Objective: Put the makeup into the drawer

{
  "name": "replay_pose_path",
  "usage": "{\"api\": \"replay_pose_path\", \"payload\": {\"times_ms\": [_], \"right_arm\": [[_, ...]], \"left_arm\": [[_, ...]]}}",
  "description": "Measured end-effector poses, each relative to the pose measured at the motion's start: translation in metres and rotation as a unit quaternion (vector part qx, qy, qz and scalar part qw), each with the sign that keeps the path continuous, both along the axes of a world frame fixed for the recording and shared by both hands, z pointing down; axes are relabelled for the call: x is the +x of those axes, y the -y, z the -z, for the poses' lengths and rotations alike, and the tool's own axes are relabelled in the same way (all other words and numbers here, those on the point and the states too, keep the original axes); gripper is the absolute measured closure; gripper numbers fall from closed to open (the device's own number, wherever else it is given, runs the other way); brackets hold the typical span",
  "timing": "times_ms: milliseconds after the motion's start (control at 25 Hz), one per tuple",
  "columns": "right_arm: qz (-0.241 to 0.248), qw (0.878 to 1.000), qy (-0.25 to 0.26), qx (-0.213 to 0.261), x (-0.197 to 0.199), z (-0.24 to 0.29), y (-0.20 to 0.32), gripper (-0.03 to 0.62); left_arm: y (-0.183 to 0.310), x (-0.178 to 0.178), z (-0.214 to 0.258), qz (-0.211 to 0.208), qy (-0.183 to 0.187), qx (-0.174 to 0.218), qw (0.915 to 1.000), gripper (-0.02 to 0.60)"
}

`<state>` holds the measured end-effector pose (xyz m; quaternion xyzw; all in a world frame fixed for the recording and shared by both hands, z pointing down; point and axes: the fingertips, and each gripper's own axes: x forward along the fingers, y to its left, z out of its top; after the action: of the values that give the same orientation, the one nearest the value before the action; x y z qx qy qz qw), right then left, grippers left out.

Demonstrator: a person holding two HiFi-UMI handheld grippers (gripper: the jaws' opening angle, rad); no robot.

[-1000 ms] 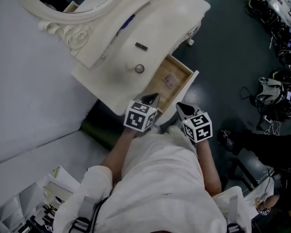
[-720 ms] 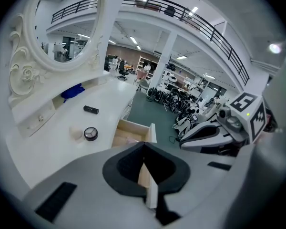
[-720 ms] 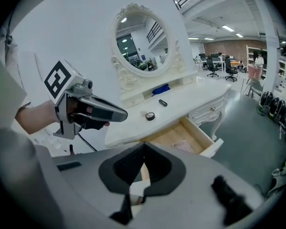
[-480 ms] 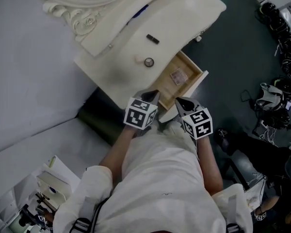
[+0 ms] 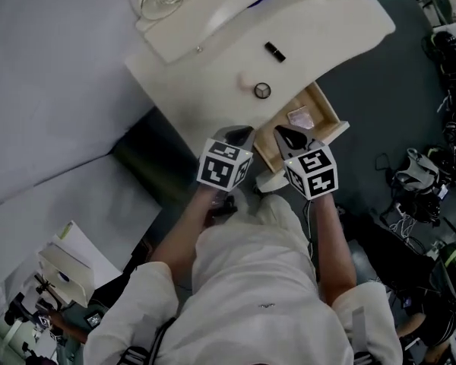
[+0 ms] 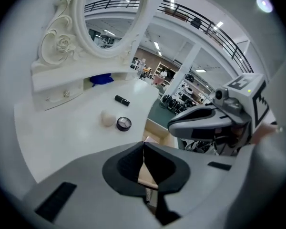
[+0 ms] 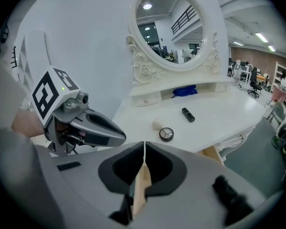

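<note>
Head view: left gripper point(image 5: 237, 135) and right gripper point(image 5: 287, 137) side by side above front edge of white dressing table point(image 5: 205, 90). Only here: open drawer point(image 5: 328, 106), small packet point(image 5: 300, 116) inside. Lipstick point(image 5: 274, 52), puff point(image 5: 245, 80) and compact point(image 5: 262, 90) on tabletop, outside drawer. Dark green floor point(image 5: 380, 82), gear point(image 5: 419, 175) at right.

Left gripper view: jaws together, nothing held. Oval mirror point(image 6: 109, 18); large hall with railings beyond.

Right gripper view: jaws together, empty. Blue item point(image 7: 185, 91) on shelf under mirror.

Person: white short-sleeved top point(image 5: 262, 295), dark straps point(image 5: 129, 351) at shoulders. Left gripper point(image 5: 238, 135) and right gripper point(image 5: 287, 137): grey shells, black jaws, each with a cube point(image 5: 223, 166) of black-and-white square markers.
</note>
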<state>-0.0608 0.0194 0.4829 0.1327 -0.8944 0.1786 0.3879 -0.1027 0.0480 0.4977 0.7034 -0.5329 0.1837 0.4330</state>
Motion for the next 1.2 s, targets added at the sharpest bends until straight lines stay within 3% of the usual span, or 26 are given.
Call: {"api": "replay_pose_path", "payload": {"times_ms": [360,480,600,840,1200], "right_arm": [[0.032,0.999,-0.025,0.032,-0.084,-0.039,0.047,0.571],[0.041,0.998,-0.036,0.038,-0.106,-0.054,0.061,0.464],[0.049,0.996,-0.054,0.047,-0.122,-0.065,0.064,0.462],[0.081,0.988,-0.101,0.089,-0.141,-0.085,0.068,0.448],[0.08,0.984,-0.117,0.107,-0.146,-0.1,0.08,0.448]], "left_arm": [[0.022,-0.05,-0.033,0.054,-0.021,-0.008,0.9983,0.571],[0.026,-0.058,-0.041,0.066,-0.029,-0.009,0.9974,0.571],[0.024,-0.063,-0.043,0.069,-0.038,-0.007,0.9968,0.571],[0.018,-0.078,-0.052,0.075,-0.038,-0.014,0.9964,0.571],[0.016,-0.084,-0.062,0.081,-0.042,-0.023,0.9955,0.571]]}}
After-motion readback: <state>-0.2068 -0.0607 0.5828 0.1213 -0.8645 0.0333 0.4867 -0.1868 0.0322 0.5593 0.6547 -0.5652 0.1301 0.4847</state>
